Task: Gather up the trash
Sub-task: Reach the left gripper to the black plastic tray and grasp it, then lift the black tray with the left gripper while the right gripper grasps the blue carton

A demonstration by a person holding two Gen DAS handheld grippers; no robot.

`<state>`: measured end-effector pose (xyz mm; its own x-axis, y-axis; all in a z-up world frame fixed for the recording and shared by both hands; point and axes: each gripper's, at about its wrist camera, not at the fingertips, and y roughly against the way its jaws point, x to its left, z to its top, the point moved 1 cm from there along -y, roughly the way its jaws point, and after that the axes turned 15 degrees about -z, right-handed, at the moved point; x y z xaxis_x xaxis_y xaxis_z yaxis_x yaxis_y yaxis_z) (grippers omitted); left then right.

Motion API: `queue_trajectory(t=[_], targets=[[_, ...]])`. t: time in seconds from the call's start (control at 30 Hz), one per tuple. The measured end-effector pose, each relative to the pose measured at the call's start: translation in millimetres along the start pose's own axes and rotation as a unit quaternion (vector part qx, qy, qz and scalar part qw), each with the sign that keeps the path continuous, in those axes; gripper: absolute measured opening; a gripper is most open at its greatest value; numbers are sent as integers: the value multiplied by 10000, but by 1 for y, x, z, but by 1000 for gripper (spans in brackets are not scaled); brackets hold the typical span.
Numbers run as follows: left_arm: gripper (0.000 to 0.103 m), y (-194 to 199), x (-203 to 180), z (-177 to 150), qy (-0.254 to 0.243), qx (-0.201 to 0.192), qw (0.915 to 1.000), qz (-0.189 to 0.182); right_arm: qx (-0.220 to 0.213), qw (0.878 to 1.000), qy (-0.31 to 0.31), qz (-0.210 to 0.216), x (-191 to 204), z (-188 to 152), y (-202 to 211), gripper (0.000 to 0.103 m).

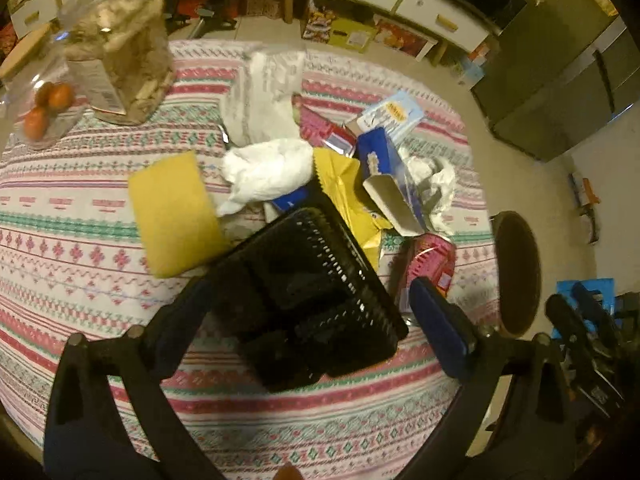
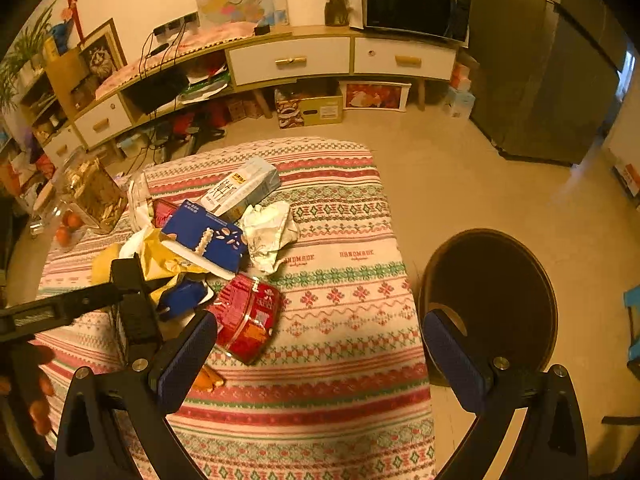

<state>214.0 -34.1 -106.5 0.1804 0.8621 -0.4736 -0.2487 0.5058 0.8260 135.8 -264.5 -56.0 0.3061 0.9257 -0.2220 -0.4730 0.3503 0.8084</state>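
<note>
Patterned-cloth desk (image 2: 340, 320) holds piled trash (image 2: 224, 236); a sideboard (image 2: 292, 60) stands behind. Left gripper (image 1: 308, 308) jaws spread around black tray (image 1: 316, 300); right gripper (image 2: 316, 340) jaws spread.

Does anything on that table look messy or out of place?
Yes. Litter is heaped mid-table: a dented red can on its side, a torn-open blue box, crumpled white paper and a yellow wrapper. A black mesh basket sits tilted.

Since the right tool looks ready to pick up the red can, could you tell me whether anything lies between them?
Nothing visible does. The right tool hangs open above the tablecloth, and the red can lies on its side just beyond its left finger, with only bare cloth nearby. The trash pile sits farther back.
</note>
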Motion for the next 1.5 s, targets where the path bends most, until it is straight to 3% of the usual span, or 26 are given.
queue_trajectory(t=[0.17, 0.27, 0.4, 0.6, 0.8, 0.97, 1.23, 1.4, 1.47, 1.5], targets=[[99, -27, -14, 1, -365, 42, 9953, 899, -136, 9975, 71, -683, -8, 6, -11, 103], [99, -35, -18, -2, -576, 58, 9896, 1319, -76, 9977, -46, -670, -18, 4, -18, 103], [99, -29, -19, -6, -764, 36, 9861, 1475, 43, 9984, -85, -555, -22, -2, -22, 103], [99, -2, 6, -10, -643, 92, 9911, 1159, 73, 9992, -126, -372, -15, -2, -19, 103], [89, 33, 45, -29, -670, 171, 9911, 1133, 21, 9999, 50, -138, 6, -2, -13, 103], [68, 57, 97, -43, -125, 285, 9982, 509, 23, 9998, 101, 167, 24, -1, -11, 103], [21, 62, 145, -55, 479, 315, 9978, -340, -195, 9981, 347, 469, 72, 8, -14, 103], [22, 51, 152, -59, 597, 533, 9960, -396, -334, 9965, 533, 556, 111, 18, -24, 99], [33, 52, 148, -58, 472, 509, 9971, -306, -433, 9959, 528, 587, 123, 22, -25, 98], [49, 55, 148, -59, 424, 460, 9977, -265, -469, 9956, 524, 613, 126, 23, -25, 98]])
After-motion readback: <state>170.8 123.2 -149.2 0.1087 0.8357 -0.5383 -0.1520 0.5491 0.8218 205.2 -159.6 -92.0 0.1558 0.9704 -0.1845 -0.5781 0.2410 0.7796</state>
